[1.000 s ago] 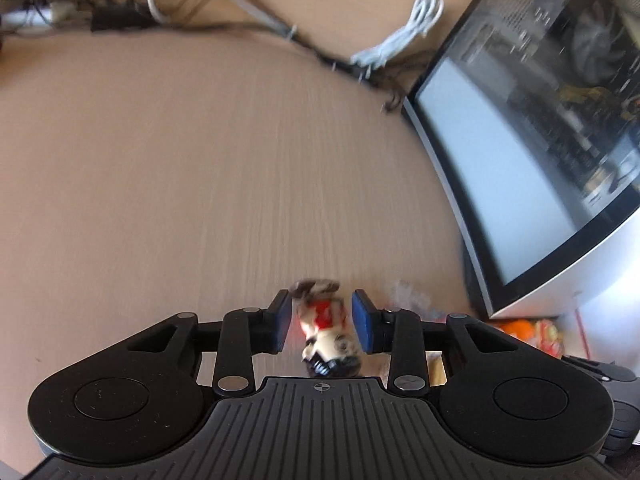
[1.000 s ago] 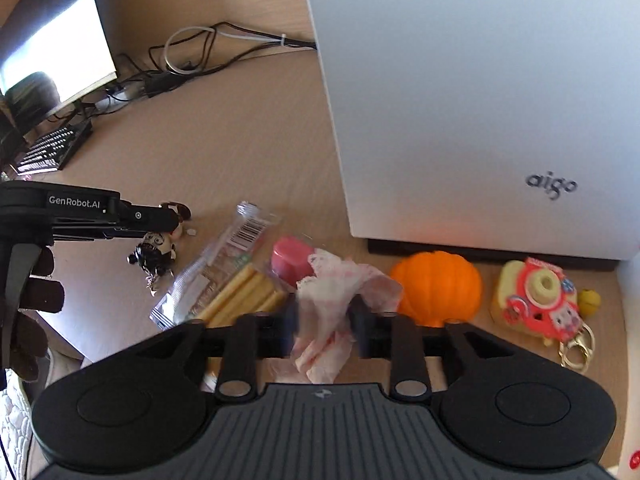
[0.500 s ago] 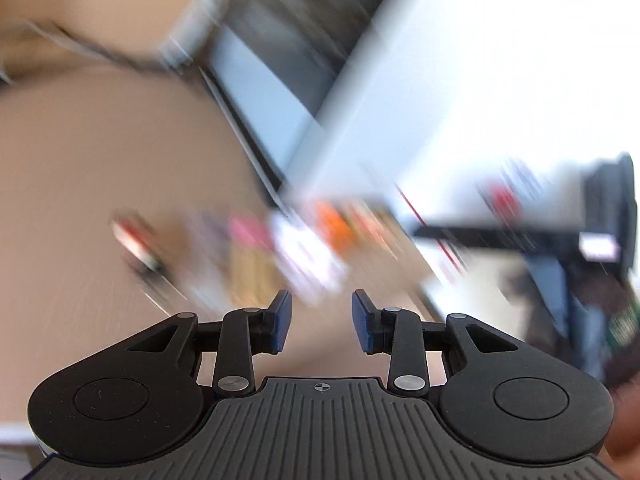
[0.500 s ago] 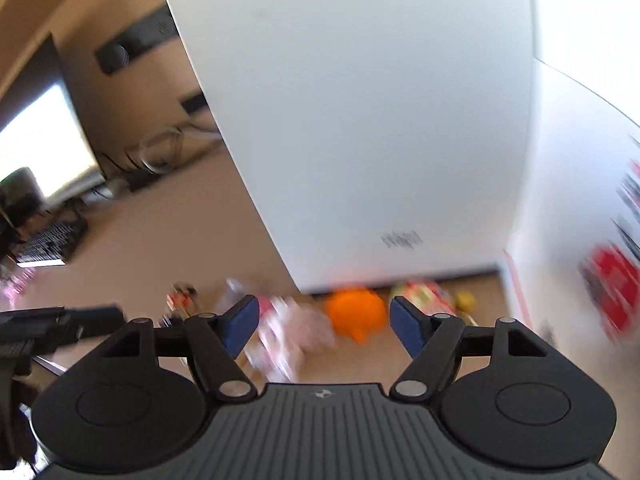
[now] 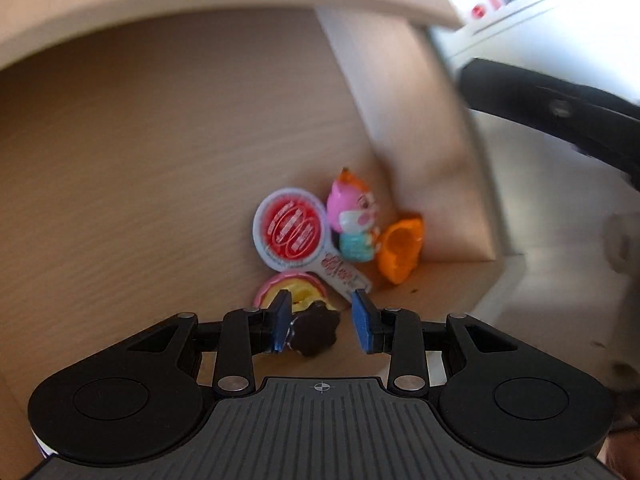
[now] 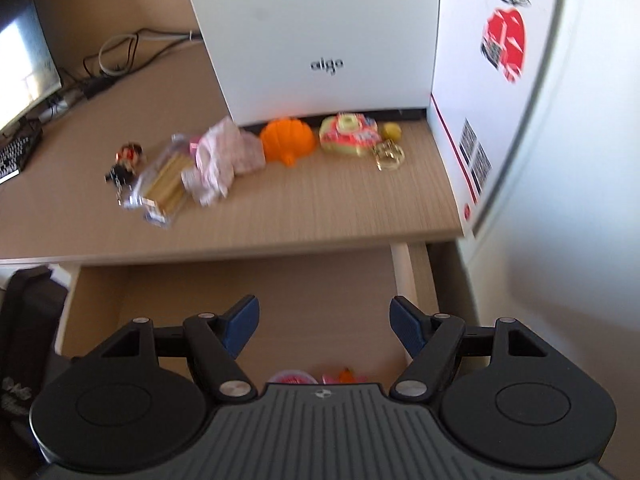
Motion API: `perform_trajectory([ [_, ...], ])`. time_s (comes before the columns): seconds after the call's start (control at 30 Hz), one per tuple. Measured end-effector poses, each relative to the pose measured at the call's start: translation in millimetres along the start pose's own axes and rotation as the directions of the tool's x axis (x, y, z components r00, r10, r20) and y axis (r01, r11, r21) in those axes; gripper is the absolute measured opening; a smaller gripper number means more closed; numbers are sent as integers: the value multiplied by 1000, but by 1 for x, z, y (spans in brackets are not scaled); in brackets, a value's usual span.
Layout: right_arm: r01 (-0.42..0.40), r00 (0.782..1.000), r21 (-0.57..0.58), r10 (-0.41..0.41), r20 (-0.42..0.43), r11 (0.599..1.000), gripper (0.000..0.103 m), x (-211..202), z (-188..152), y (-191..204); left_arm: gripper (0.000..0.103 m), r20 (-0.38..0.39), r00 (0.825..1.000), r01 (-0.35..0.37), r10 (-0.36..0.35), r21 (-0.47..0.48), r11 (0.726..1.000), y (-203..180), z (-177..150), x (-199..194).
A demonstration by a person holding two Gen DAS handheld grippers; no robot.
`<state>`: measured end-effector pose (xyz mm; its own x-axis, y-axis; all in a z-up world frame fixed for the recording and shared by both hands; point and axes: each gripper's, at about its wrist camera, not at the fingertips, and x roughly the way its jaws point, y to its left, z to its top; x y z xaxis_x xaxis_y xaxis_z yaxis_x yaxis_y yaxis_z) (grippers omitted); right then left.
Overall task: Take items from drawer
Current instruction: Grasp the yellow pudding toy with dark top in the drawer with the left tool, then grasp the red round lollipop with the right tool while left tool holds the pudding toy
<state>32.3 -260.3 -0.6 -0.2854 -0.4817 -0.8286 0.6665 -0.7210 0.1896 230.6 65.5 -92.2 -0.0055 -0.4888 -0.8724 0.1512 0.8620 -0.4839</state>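
Note:
The open drawer (image 5: 140, 180) holds a round red-and-white paddle (image 5: 291, 230), a pink fox figurine (image 5: 354, 224), an orange cup-shaped toy (image 5: 400, 250), a pink-and-yellow ring toy (image 5: 294, 288) and a dark brown flower-shaped piece (image 5: 314, 334). My left gripper (image 5: 321, 300) hangs low in the drawer, jaws partly apart. The brown piece lies between them against the left pad, clear of the right pad. My right gripper (image 6: 323, 308) stands wide open above the drawer (image 6: 240, 288) with nothing between its fingers.
On the desk lie a small figurine (image 6: 126, 158), a pack of snack sticks (image 6: 166, 182), a pink-white wrapper (image 6: 224, 156), an orange pumpkin (image 6: 289, 142) and a toy camera (image 6: 348, 136), in front of a white computer case (image 6: 320, 40). The desk edge (image 5: 240, 4) overhangs the drawer.
My left gripper left the figurine on the desk and swung down into the drawer. My right gripper opened, let go of the pink-white wrapper and pulled back over the drawer.

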Motion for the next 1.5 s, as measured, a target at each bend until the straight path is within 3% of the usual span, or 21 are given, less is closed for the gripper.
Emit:
perform_trajectory([
  [0.1, 16, 1000, 9, -16, -9, 1000, 73, 0, -5, -5, 38, -33, 997, -66, 67, 25, 998, -5, 2, 12],
  [0.33, 48, 999, 40, -47, -10, 998, 73, -1, -11, -14, 45, -36, 995, -97, 98, 28, 995, -11, 4, 23],
  [0.57, 22, 1000, 111, -20, -23, 994, 77, 7, -16, -26, 53, -44, 996, -81, 80, -41, 996, 2, 6, 33],
  [0.67, 33, 999, 110, -30, -27, 993, 77, 10, -17, -27, 51, -22, 998, -61, 60, -61, 996, 9, 2, 27],
  [0.77, 20, 1000, 109, -19, -11, 994, 77, 11, -15, -27, 46, 55, 998, -35, 39, -84, 996, 22, -5, 5],
  [0.9, -2, 1000, 98, 4, -18, 995, 77, 17, -16, -25, 46, 151, 988, 2, 26, -184, 983, 54, -23, -31],
  [1.13, -98, 982, -57, 88, -167, 993, 77, 56, -28, 15, 46, 302, 950, -3, 79, -245, 970, 80, -52, -92],
  [1.33, -77, 963, -312, -11, -270, 947, 77, 97, -45, 65, 46, 357, 931, 26, 73, -264, 964, 81, -65, -108],
  [1.5, -74, 939, -429, -82, -334, 900, 77, 126, -49, 83, 46, 383, 921, 46, 70, -285, 957, 84, -80, -110],
])
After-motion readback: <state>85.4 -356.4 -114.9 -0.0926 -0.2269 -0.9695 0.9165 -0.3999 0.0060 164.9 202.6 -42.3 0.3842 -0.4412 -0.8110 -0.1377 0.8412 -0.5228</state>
